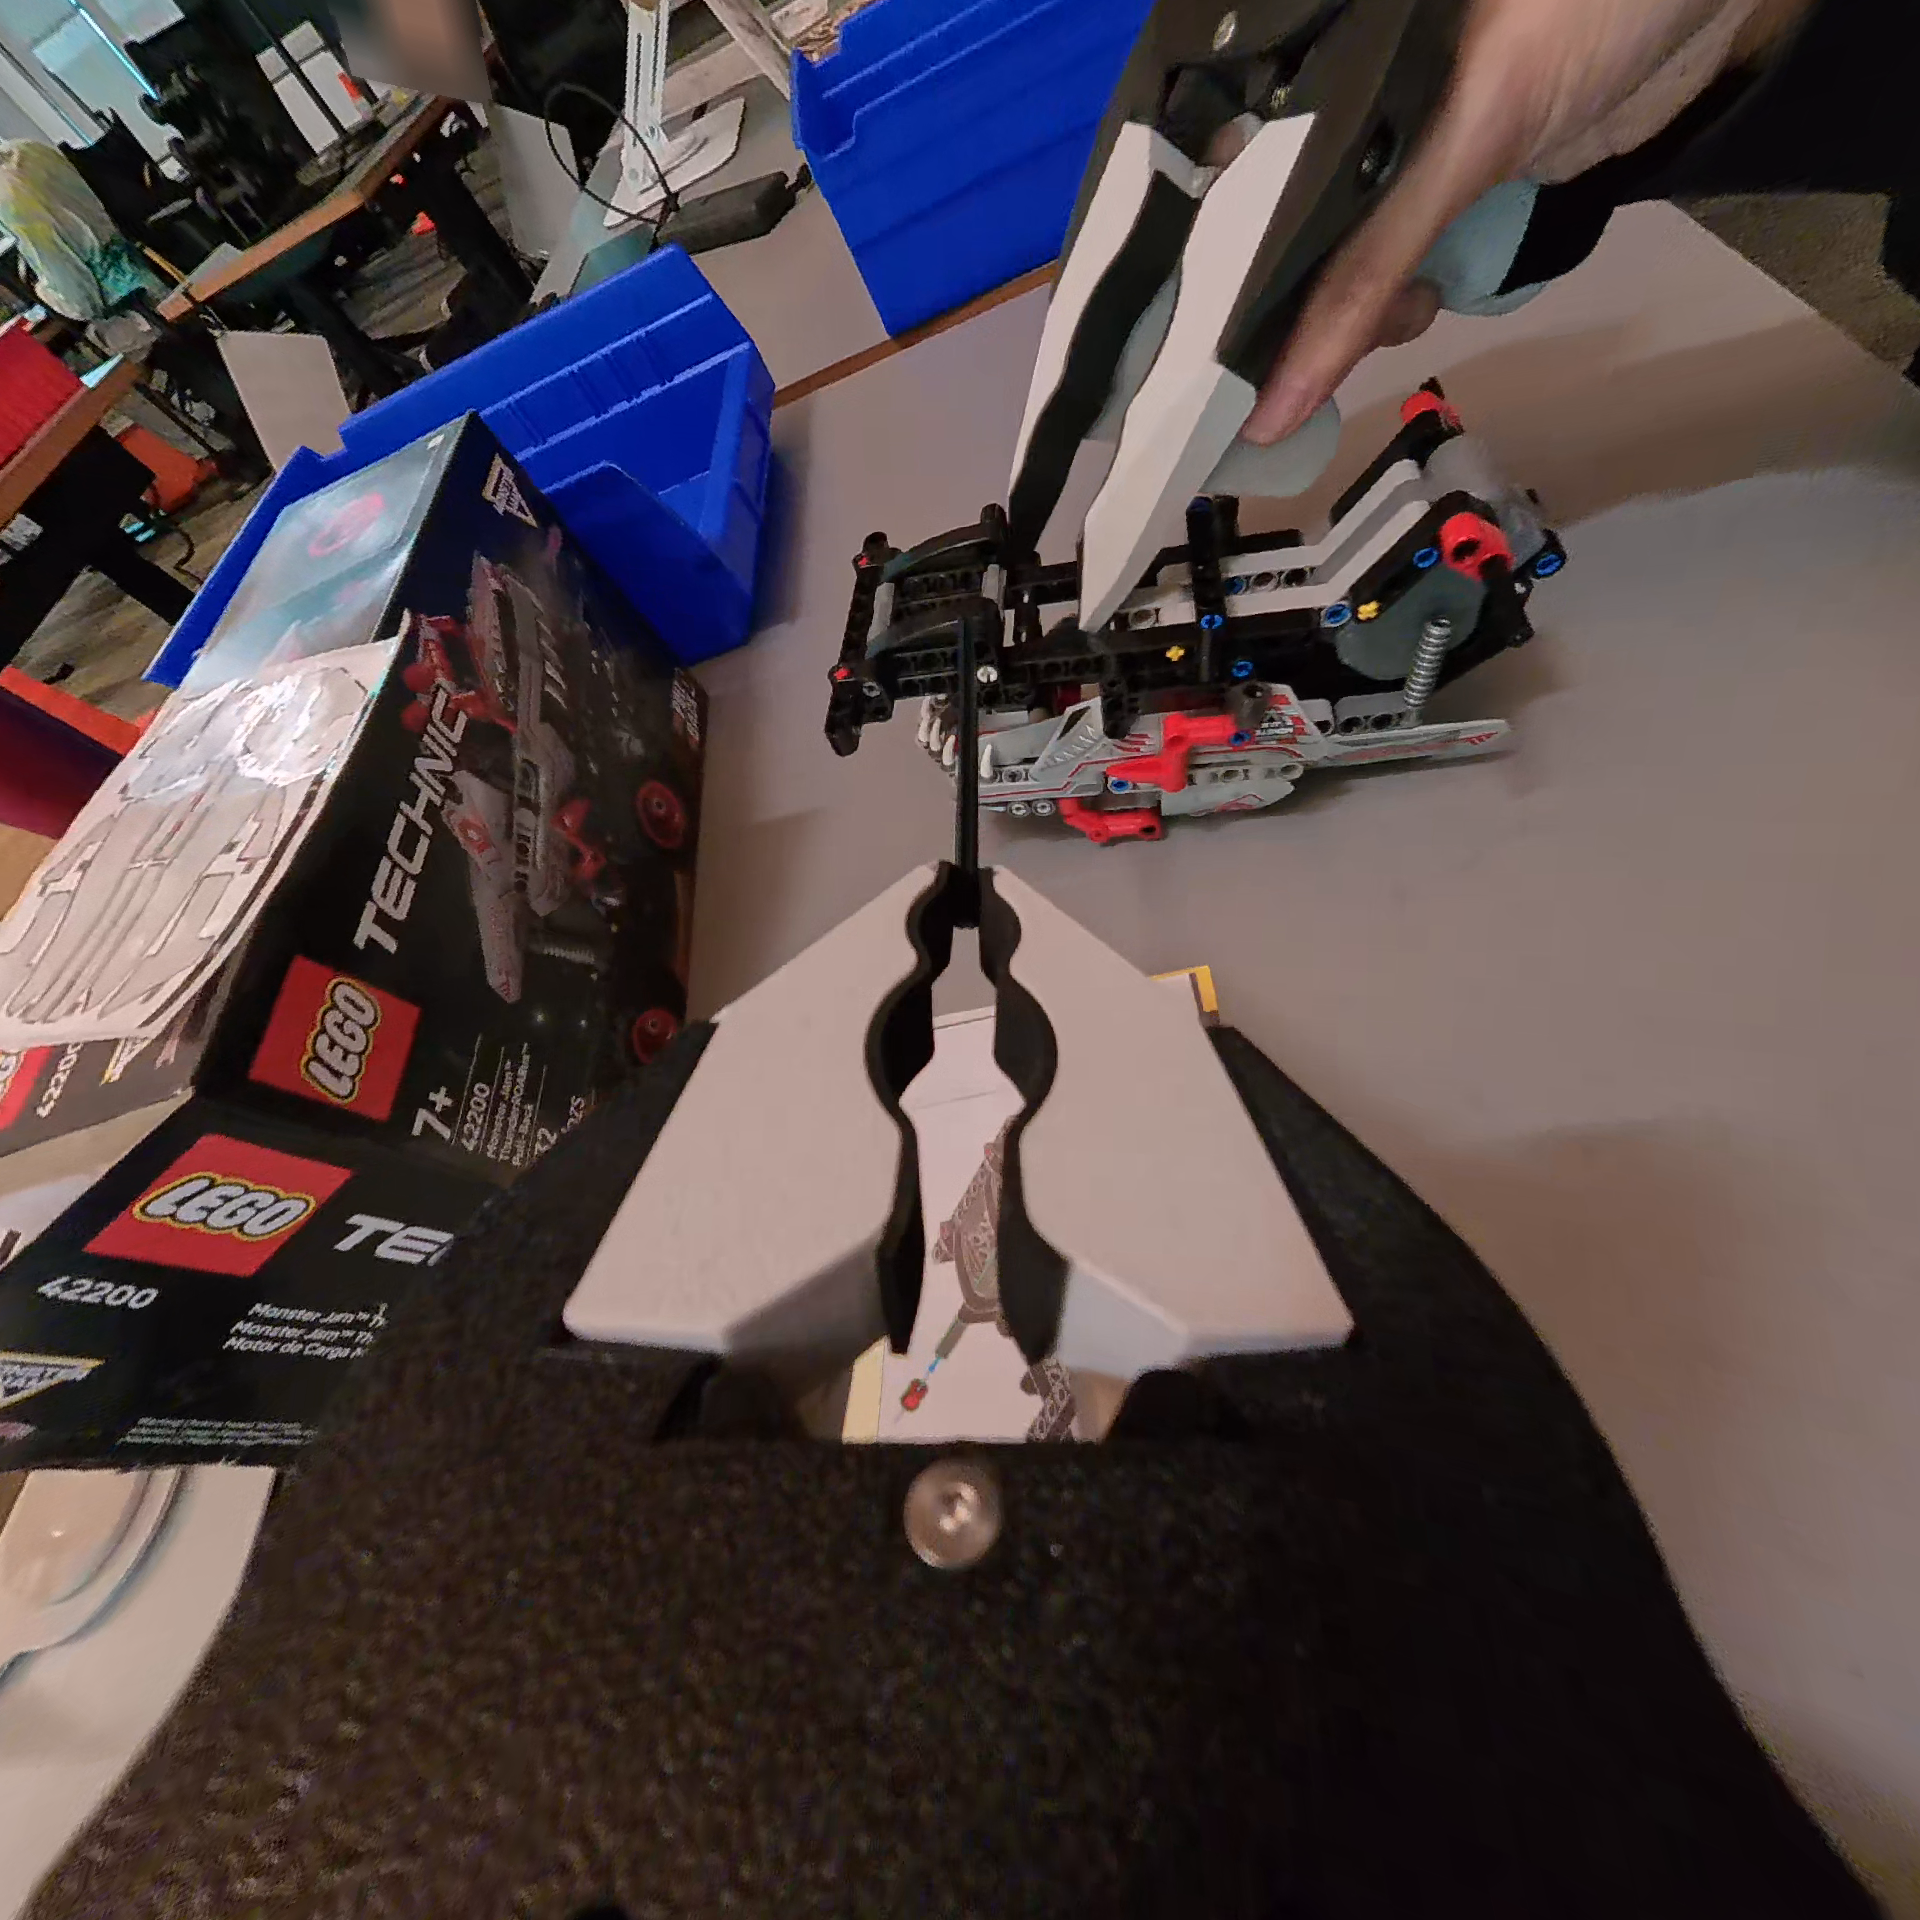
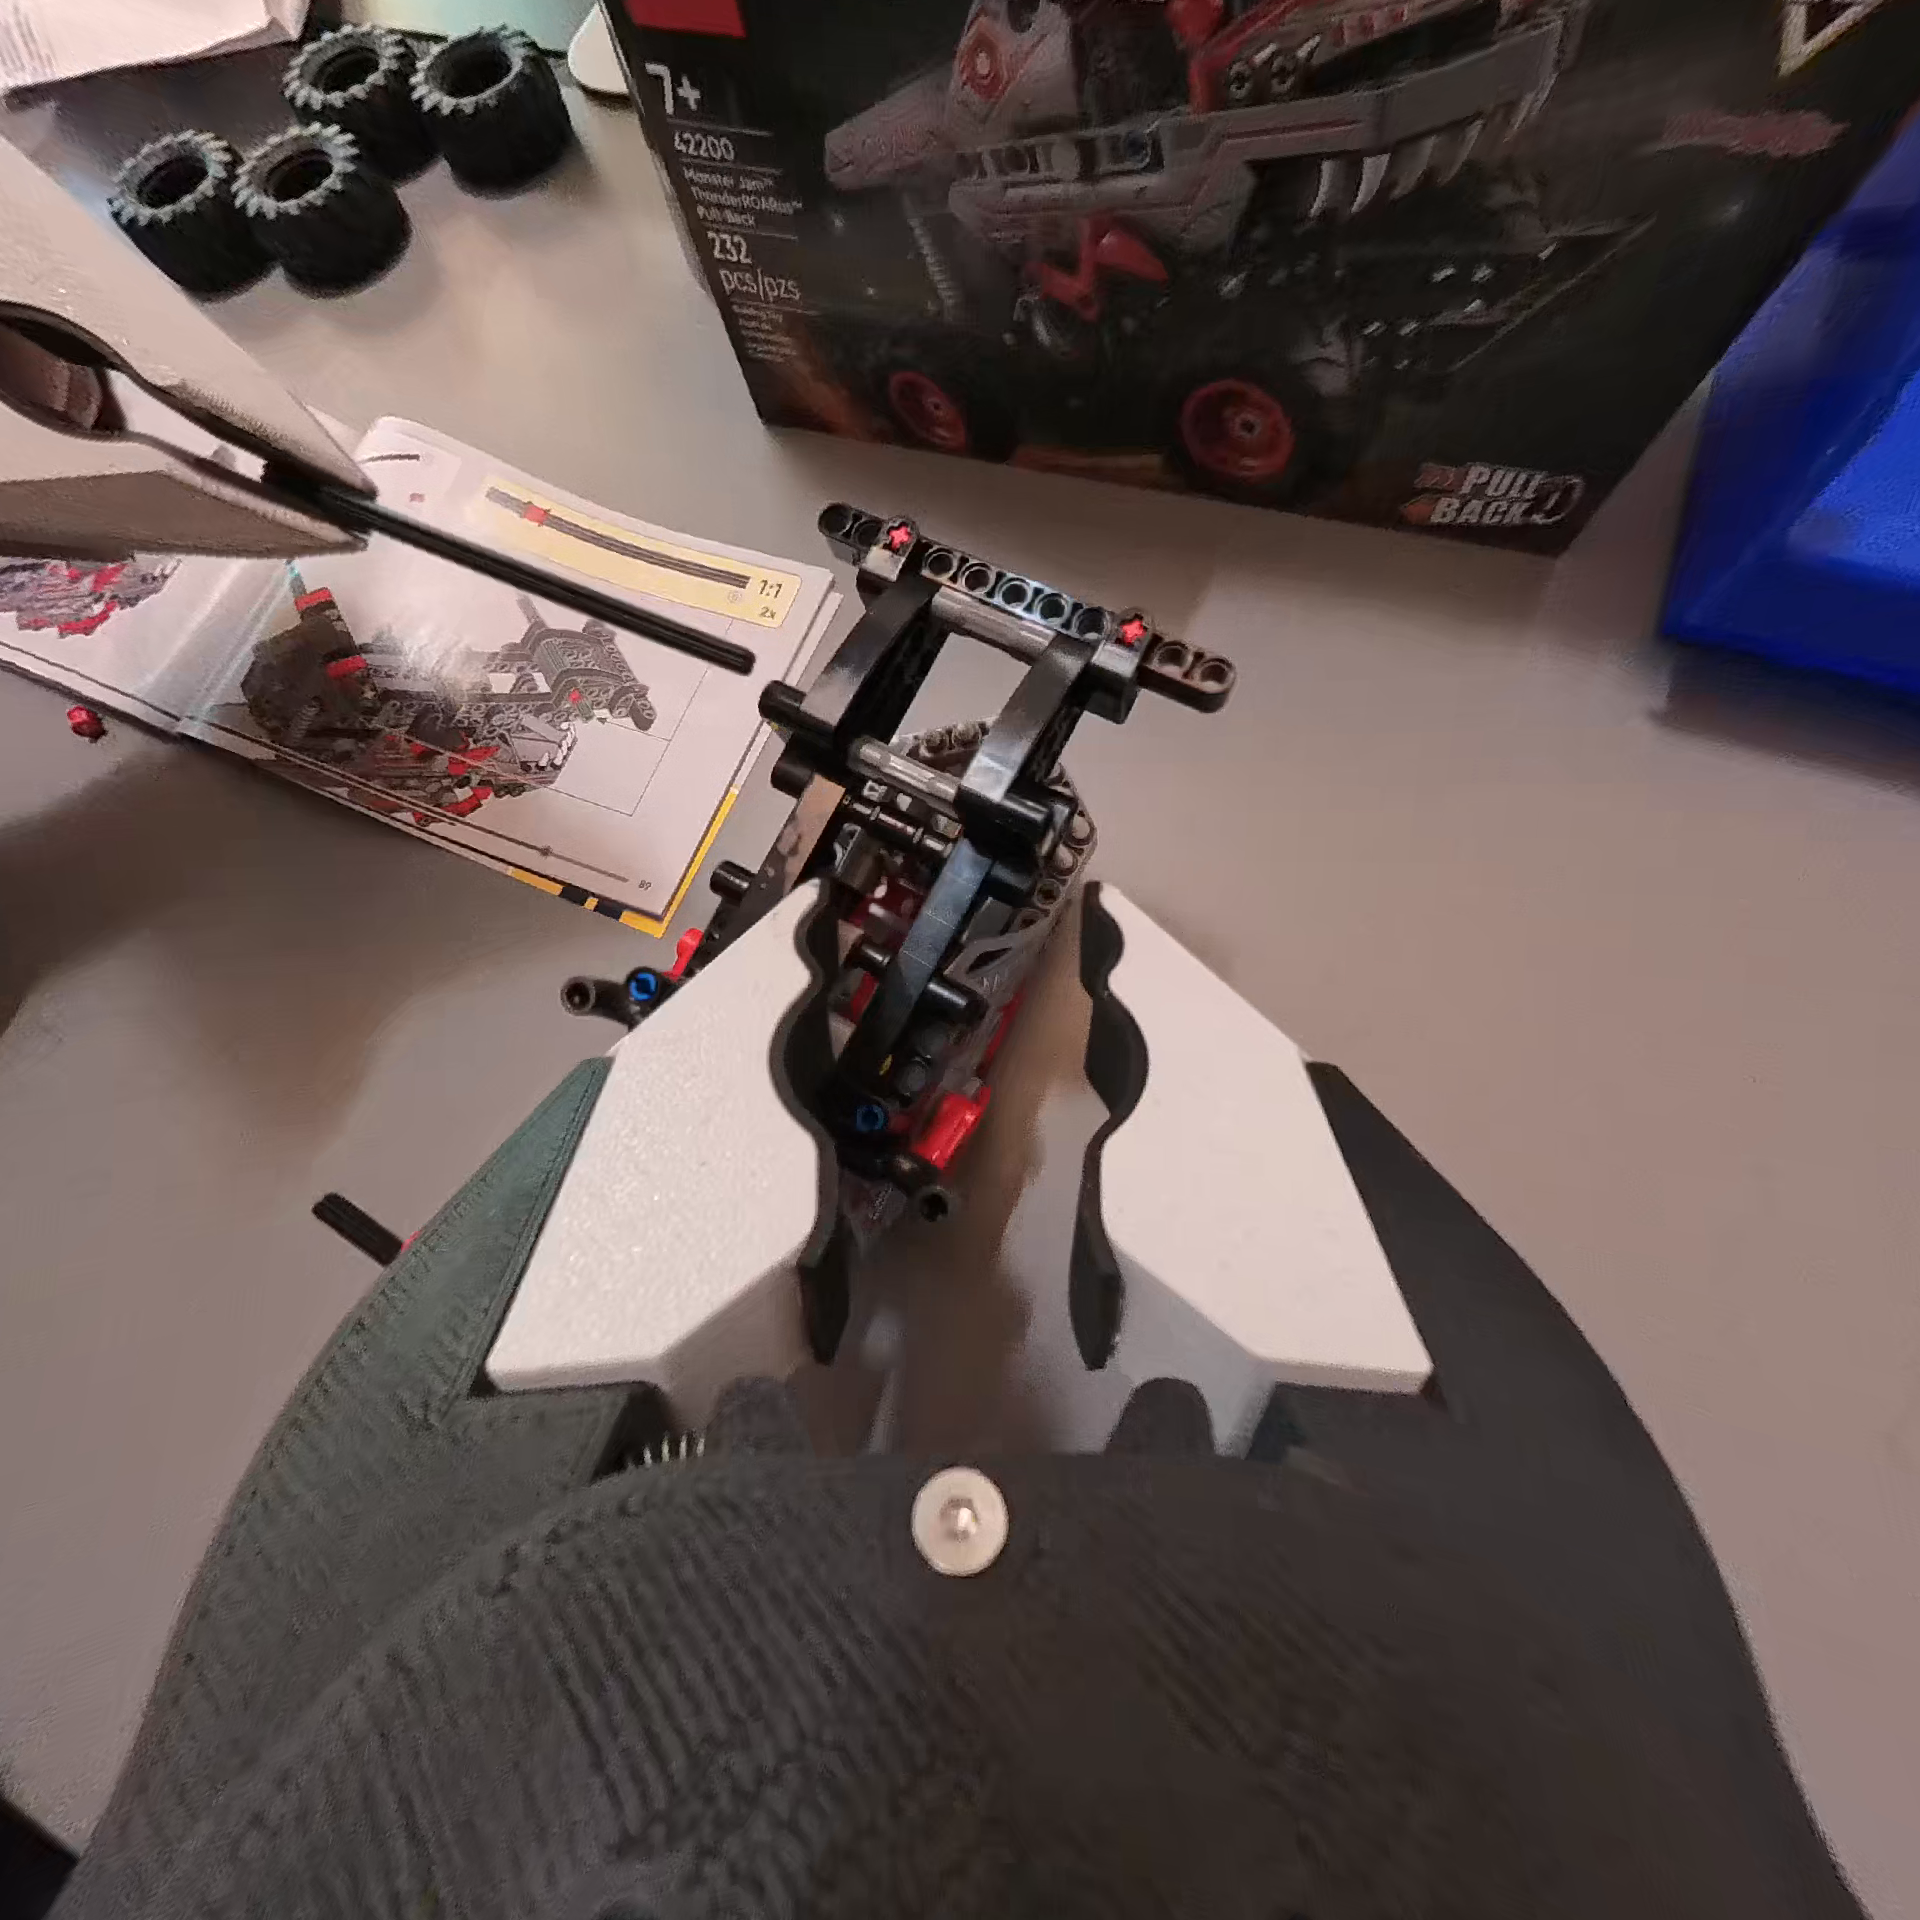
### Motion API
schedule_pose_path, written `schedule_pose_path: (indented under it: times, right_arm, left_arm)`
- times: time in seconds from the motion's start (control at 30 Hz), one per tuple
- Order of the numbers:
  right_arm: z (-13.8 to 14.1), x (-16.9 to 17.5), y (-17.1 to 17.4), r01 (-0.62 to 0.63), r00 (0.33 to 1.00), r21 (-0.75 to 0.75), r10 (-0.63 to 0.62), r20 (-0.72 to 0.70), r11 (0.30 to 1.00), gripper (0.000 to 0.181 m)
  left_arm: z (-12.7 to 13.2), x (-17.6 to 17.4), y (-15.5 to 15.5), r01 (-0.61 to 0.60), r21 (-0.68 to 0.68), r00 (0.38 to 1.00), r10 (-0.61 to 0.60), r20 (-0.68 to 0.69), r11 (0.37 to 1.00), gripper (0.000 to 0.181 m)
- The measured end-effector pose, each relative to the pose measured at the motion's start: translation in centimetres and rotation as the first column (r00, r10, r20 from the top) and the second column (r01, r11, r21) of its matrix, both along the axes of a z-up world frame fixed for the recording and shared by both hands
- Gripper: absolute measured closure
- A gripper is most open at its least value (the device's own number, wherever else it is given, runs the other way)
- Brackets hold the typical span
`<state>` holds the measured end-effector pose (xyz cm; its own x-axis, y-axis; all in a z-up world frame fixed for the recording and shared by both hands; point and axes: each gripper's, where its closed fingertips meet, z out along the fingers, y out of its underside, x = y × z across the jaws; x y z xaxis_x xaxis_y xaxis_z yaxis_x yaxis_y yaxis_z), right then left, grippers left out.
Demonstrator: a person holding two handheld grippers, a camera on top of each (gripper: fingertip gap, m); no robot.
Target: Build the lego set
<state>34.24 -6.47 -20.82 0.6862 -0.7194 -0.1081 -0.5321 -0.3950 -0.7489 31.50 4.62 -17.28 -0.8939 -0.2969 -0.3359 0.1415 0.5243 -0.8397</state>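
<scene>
Lego truck frame (image 1: 1174, 644) lay on its side on the grey table (image 1: 1558, 1039), gripped from above, thin black rod aimed at it.

We had the left gripper (image 1: 964, 894) with fingertips pressed together on one end of the black rod (image 1: 968, 748), its far end close to the frame's front; touching or not, we could not tell. The right gripper (image 2: 951, 1049) straddled the frame (image 2: 966, 831), fingers spread around its black and red beams, clamped or not, we could not tell. We saw the open instruction booklet (image 2: 416, 665), four black tyres (image 2: 343, 145), the set's box (image 1: 416, 810) and blue bins (image 1: 623, 447) nearby.
</scene>
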Motion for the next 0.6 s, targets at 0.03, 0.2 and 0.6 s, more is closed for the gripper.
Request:
schedule_pose_path:
  times: [0.03,0.2,0.6]
  right_arm:
    - [-0.2,0.1,0.1,-0.003,1.0,-0.002,0.003,-0.006,1.0,0.139]
    - [-0.6,0.3,0.7,-0.027,0.999,0.003,0.027,-0.019,1.0,0.147]
    - [-0.4,0.0,1.0,-0.059,0.998,-0.012,0.059,0.006,0.998,0.162]
  left_arm:
    - [0.1,0.0,0.0,0.001,-0.004,1.0,-0.001,0.001,1.0,0.18]
    - [0.0,-0.1,0.0,0.025,0.005,1.0,-0.025,0.006,1.0,0.18]
    - [-0.1,-0.9,1.2,0.014,0.072,1.0,-0.014,0.009,0.997,0.18]
